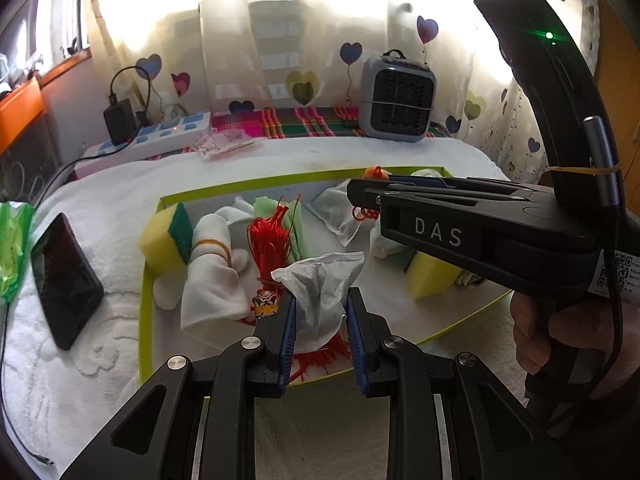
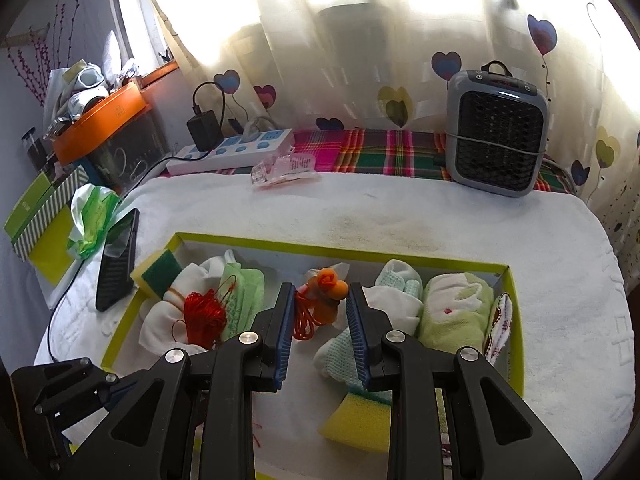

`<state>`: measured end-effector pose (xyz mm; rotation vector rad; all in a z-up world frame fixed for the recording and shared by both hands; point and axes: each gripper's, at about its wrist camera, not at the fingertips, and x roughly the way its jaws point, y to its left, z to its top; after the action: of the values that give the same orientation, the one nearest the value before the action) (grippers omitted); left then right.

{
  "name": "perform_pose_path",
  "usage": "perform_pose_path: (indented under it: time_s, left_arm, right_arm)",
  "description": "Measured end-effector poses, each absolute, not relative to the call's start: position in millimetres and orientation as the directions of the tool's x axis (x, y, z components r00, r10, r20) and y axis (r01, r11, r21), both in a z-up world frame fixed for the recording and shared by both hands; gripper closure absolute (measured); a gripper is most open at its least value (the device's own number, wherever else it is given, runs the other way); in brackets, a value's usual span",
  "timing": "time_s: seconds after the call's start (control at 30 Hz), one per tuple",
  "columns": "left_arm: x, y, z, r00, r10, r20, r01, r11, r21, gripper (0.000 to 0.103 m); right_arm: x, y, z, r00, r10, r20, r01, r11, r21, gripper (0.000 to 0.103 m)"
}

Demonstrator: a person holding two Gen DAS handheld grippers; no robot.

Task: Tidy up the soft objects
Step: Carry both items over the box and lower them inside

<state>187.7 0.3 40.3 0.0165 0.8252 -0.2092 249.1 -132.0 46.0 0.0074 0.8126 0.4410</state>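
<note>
My left gripper is shut on a crumpled white tissue pouch, held over the near side of a lime-rimmed box. My right gripper is shut on an orange flower ornament whose red cord dangles into the box. In the left wrist view the right gripper reaches in from the right over the box's far side. Inside lie a yellow-green sponge, a rolled white cloth, a red cord bundle, a second sponge and a green rolled towel.
The box sits on a white towel-covered surface. A dark phone lies left of it, beside a green plastic bag. At the back stand a grey heater and a power strip. A hand holds the right gripper's handle.
</note>
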Motion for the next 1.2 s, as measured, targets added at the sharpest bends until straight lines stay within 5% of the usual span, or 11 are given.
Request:
perform_pose_path:
  time_s: [0.63,1.2]
  left_arm:
    - [190.6,-1.6,34.0,0.645,-0.181,-0.742,0.192,0.979,-0.072,0.079]
    - [190.9,-2.3,32.5,0.641,-0.186,-0.744,0.187,0.979,-0.083,0.064]
  right_arm:
    - [251.2,-127.8,38.6,0.619,0.354,-0.702,-0.383,0.916,0.124,0.076]
    - [247.7,-125.0,39.1,0.635,0.335,-0.696,-0.385,0.919,0.091,0.071]
